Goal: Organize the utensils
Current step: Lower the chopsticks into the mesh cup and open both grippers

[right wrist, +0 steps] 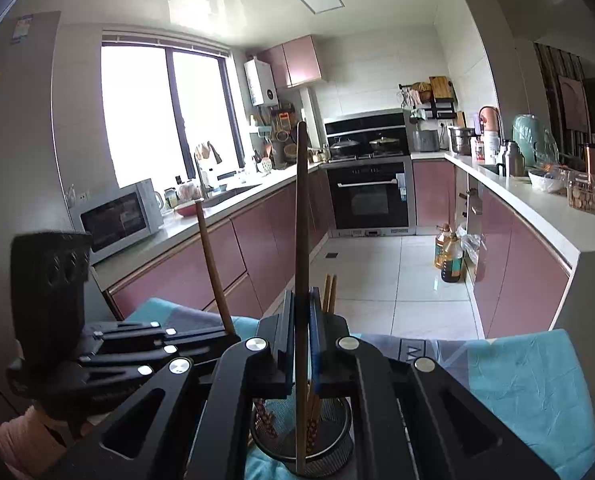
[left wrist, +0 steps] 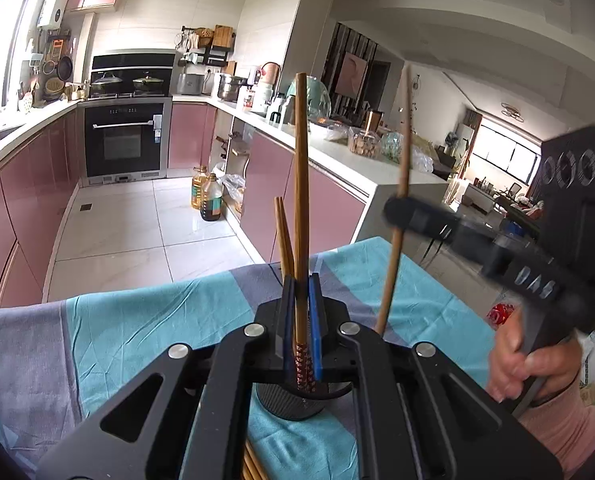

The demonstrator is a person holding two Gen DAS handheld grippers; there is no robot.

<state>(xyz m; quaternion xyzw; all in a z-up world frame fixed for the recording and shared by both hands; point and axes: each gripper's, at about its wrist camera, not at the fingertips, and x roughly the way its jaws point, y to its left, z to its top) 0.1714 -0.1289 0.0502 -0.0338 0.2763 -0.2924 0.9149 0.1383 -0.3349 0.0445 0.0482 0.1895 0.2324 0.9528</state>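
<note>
Left wrist view first: the left gripper (left wrist: 302, 312) is clamped tight on a chopstick (left wrist: 300, 184), which stands almost upright between the blue pads, its patterned end low by the jaws. Right below sits the holder (left wrist: 293, 404), a dark mesh cup on the cloth (left wrist: 137, 320), striped teal and grey. Two more chopstick tips (left wrist: 284, 236) poke up just behind the fingers. A few loose sticks (left wrist: 253, 466) lie on the cloth at the bottom edge. Off to the right, the right gripper (left wrist: 397, 208) comes in sideways — its jaws pinch a second stick (left wrist: 399, 204), tilted a little, lower end near the left gripper's frame. A hand (left wrist: 525, 364) in a pink sleeve grips its handle.

Over to the right wrist view: the right gripper (right wrist: 302, 320) is pressed shut on its stick (right wrist: 302, 260), which runs straight up from the holder (right wrist: 303, 436); its lower end hangs at the cup's near rim, and whether it is inside I cannot tell. Inside the mesh, patterned ends of other sticks lean against the wall. Two tips (right wrist: 329, 292) show just right of the fingers. At left, the left gripper (right wrist: 233, 334) reaches in level, holding its chopstick (right wrist: 213, 264) — tilted, top leaning left. Beyond, kitchen counters and an oven (right wrist: 371, 196).
</note>
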